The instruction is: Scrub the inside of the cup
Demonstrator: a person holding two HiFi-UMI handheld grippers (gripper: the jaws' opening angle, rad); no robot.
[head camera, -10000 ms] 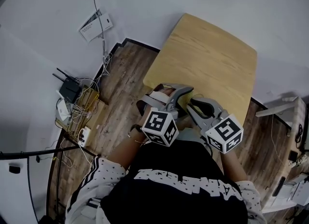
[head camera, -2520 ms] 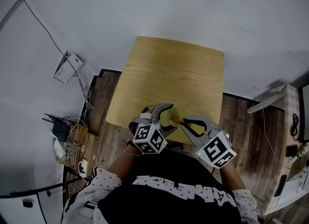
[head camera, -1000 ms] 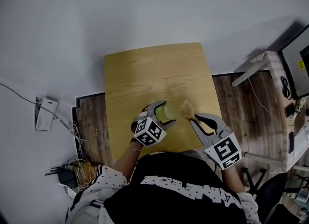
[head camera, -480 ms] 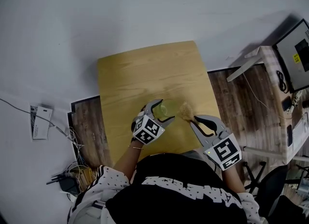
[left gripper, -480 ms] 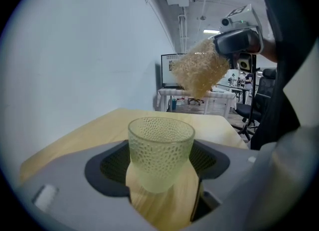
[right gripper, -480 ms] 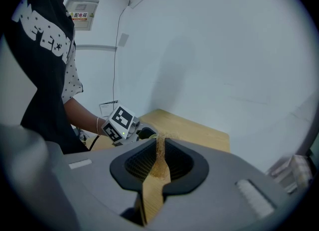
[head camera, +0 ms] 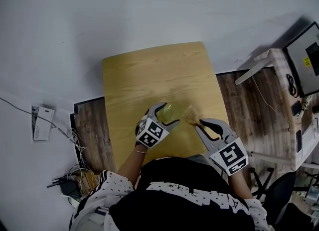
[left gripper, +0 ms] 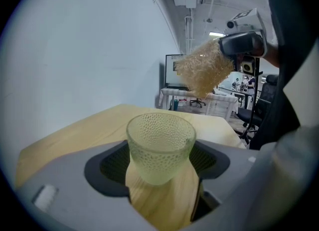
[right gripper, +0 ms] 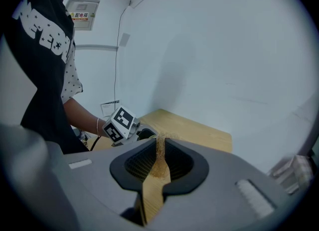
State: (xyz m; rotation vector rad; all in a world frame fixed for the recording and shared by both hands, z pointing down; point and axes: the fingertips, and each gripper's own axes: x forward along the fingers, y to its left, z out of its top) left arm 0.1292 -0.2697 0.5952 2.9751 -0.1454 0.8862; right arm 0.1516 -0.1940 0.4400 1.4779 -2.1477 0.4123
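Head view: looking steeply down from high above the whole table [head camera: 149, 75].
Left gripper view: sitting close behind the cup [left gripper: 160, 145], facing across the table.
Right gripper view: looking low along the scrubber [right gripper: 159, 163].
Shared: all are showing the table.

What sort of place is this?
Most likely an office or lab workroom, not a kitchen: a bare wooden table against a white wall, a monitor on a side desk, and loose cables on the wood floor.
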